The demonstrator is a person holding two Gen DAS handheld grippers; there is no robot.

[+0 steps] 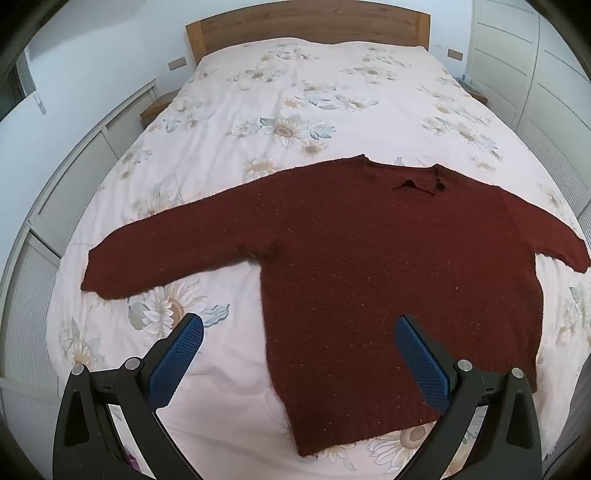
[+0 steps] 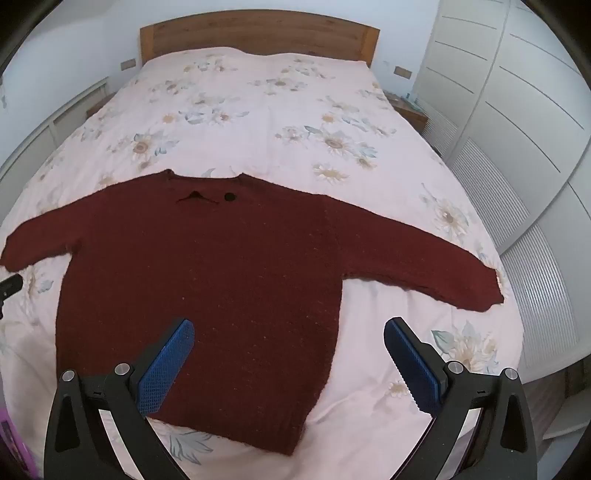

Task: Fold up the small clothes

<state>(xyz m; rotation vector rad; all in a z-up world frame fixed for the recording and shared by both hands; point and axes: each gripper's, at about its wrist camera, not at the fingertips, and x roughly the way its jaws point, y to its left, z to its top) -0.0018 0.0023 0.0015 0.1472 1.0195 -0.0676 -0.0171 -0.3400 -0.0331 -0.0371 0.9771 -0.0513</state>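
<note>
While both grippers hang above the near end of the bed [image 1: 332,92], the sweater [image 1: 369,258] lies flat on the floral cover [image 1: 229,110], front up, neck toward the wooden headboard [image 1: 306,26] and hem toward the cameras. Both sleeves are spread outward and slightly downward from the shoulders; neither is folded. A dark button [image 2: 229,197] shows at the neck opening.

Left gripper [image 1: 299,332]: jaws fully apart, nothing between the blue pads [image 1: 177,362], no contact with the cloth. It is over the sweater's lower left edge, one finger over bare cover, the other over the body.

Right gripper [image 2: 289,334]: jaws likewise fully apart and empty. It is over the lower right edge, one finger over the body, the other over bare cover.

In the right wrist view a small black part of the other tool shows at the left margin. White wardrobe doors [image 2: 517,110] stand beside the bed on the right.
</note>
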